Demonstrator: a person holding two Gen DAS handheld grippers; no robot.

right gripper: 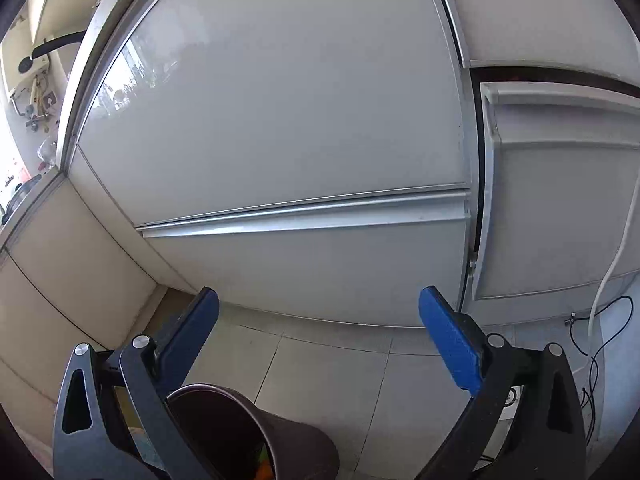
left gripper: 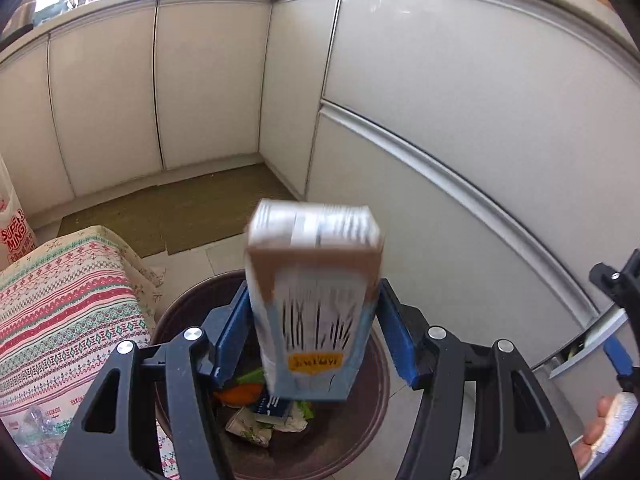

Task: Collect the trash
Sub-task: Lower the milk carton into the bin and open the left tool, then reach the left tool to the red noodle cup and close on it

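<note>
Left wrist view shows your left gripper (left gripper: pixel 312 320) spread wide around a blurred carton (left gripper: pixel 314 300) over the part-filled bin (left gripper: pixel 376 396), apparently dropping; your right gripper (right gripper: pixel 320 356) gapes empty.

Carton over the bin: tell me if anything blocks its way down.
Nothing visible does. The carton is blurred between the left gripper's spread jaws, right above the open bin, whose mouth has no lid. Only earlier trash lies at the bottom.

Blurred carton (left gripper: pixel 314 304) between the spread left claw (left gripper: pixel 314 332) pads, above the brown bin (left gripper: pixel 372 408) of scraps.
</note>
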